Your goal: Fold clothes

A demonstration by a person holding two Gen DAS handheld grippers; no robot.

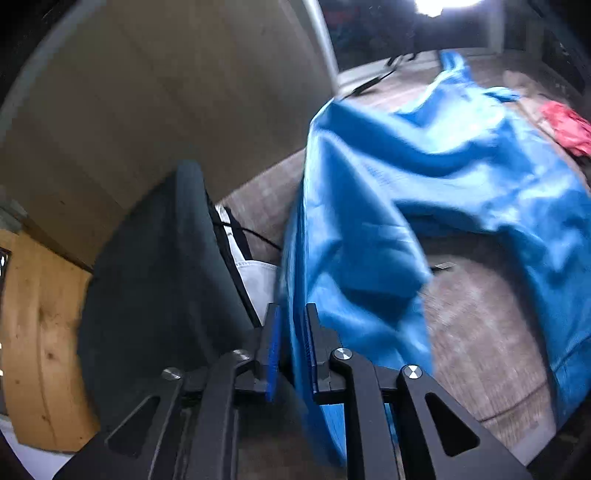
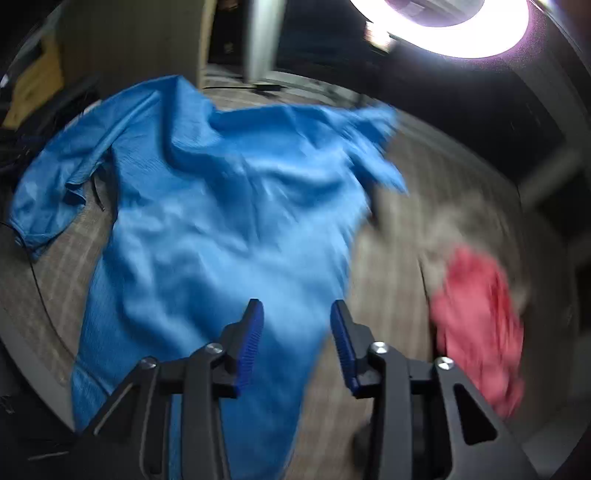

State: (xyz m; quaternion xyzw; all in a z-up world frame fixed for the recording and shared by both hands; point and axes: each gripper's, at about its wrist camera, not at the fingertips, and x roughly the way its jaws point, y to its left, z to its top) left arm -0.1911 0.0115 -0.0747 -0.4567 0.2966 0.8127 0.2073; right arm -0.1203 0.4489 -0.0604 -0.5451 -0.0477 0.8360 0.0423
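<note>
Where nearest the lenses: two hand-held grippers, both tipped steeply down at the cloth.
Left hand-held gripper: clamped on the near edge of the blue shirt, cloth pinched between the blue pads and trailing below them.
Right hand-held gripper: jaws standing apart, nothing gripped; blue cloth lying beneath and between the fingers, not pressed by the pads as far as the blur allows.
Blue shirt: spread on the table, long axis running away from the right hand-held gripper, hem end nearest, collar and sleeves at the far end; one sleeve out to the left, the other out to the right.
Deciding relation: hem directly under the right jaws, slightly left of their centre; left side already lifted and held, right side apparently next to be caught. Probably a grip on the hem corner before drawing the shirt over.
Pink garment: crumpled on the table to the right of the shirt, apart from it, nearer the right hand.
Table: grey, faintly checked surface, curved pale rim at the edge.
Beside the table: dark chair back at the left.
Further off: black cable at the far rim, a bright ring lamp above, a dim room beyond.
</note>
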